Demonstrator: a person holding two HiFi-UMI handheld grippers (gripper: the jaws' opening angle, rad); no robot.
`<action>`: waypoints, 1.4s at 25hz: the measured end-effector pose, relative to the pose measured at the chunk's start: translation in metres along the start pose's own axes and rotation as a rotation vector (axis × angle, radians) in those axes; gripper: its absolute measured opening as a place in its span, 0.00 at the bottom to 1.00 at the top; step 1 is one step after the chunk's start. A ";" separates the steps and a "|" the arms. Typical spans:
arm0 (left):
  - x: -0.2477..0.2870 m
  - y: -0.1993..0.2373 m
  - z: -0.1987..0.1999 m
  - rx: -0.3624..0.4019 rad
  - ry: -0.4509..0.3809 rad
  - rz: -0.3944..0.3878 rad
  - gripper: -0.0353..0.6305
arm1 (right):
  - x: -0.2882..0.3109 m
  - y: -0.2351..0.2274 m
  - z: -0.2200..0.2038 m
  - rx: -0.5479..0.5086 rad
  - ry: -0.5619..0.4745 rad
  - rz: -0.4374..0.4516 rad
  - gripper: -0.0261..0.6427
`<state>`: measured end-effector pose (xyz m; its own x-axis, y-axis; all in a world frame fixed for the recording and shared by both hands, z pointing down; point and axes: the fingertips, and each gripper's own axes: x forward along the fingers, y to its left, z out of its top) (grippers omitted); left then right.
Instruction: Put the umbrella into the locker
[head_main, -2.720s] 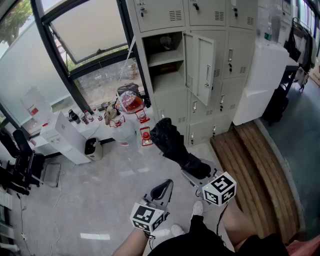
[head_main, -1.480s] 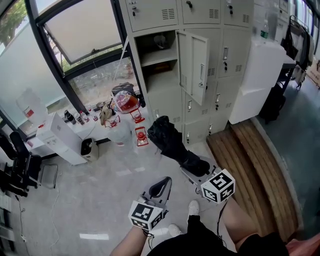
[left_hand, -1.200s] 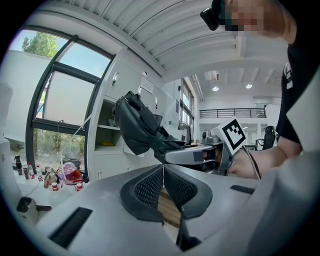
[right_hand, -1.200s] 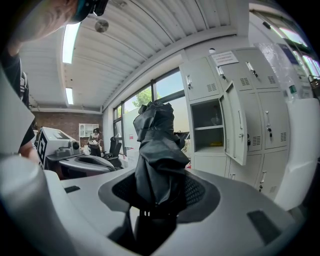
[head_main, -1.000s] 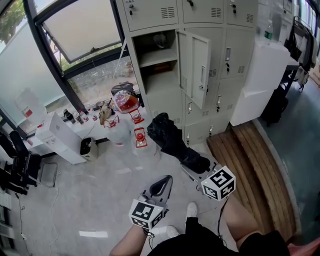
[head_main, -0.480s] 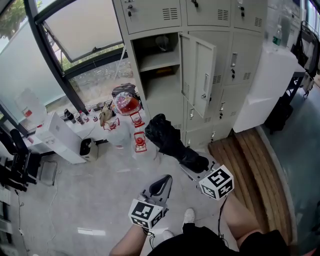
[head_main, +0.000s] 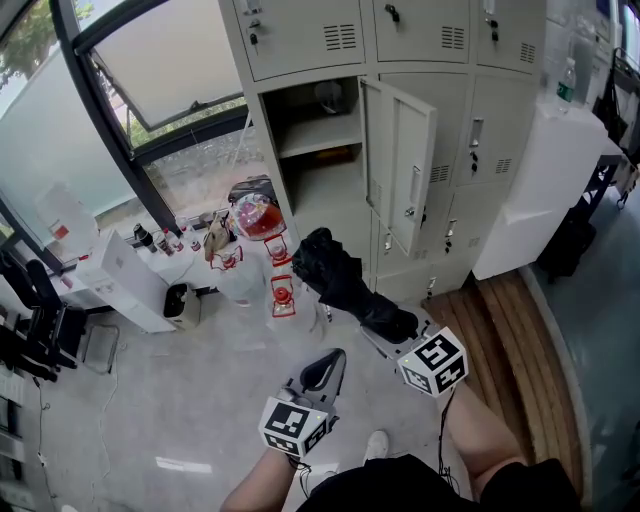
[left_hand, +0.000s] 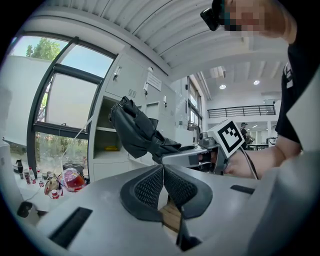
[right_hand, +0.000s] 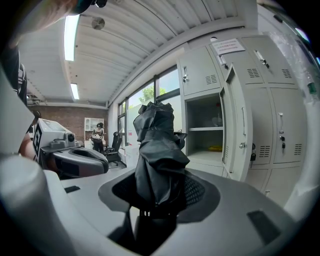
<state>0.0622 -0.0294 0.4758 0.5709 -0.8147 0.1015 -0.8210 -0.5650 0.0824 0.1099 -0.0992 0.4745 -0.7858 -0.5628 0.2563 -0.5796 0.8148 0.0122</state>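
Note:
A folded black umbrella (head_main: 340, 283) sticks out forward and to the left from my right gripper (head_main: 388, 328), which is shut on its lower end. The same umbrella (right_hand: 156, 150) stands up between the jaws in the right gripper view. The open locker (head_main: 318, 140) is ahead, its door (head_main: 408, 170) swung out to the right; it has a shelf (head_main: 314, 137) inside. My left gripper (head_main: 324, 372) is lower and to the left, shut with nothing in it; its pads (left_hand: 150, 187) touch in the left gripper view, where the umbrella (left_hand: 134, 131) shows above.
Red lanterns (head_main: 282, 296), a red-and-clear ball (head_main: 259, 217) and bottles stand on the floor left of the lockers by the window. A white box (head_main: 131, 284) lies further left. A wooden platform (head_main: 512, 340) and a white cabinet (head_main: 530, 190) are on the right.
Both grippers and the umbrella have come closer to the open locker; the locker now sits larger and lower in the head view. Both grips are unchanged.

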 end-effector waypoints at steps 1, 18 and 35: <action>0.003 0.001 0.001 0.003 -0.002 0.004 0.08 | 0.001 -0.003 0.001 -0.002 0.000 0.002 0.43; 0.030 0.007 0.015 0.034 -0.023 0.034 0.08 | 0.015 -0.030 0.008 -0.018 0.002 0.030 0.43; 0.059 0.068 0.025 0.039 -0.012 -0.109 0.08 | 0.072 -0.053 0.028 0.012 0.018 -0.089 0.43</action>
<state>0.0396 -0.1193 0.4622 0.6569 -0.7495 0.0821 -0.7539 -0.6548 0.0538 0.0778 -0.1870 0.4656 -0.7271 -0.6303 0.2722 -0.6496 0.7599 0.0244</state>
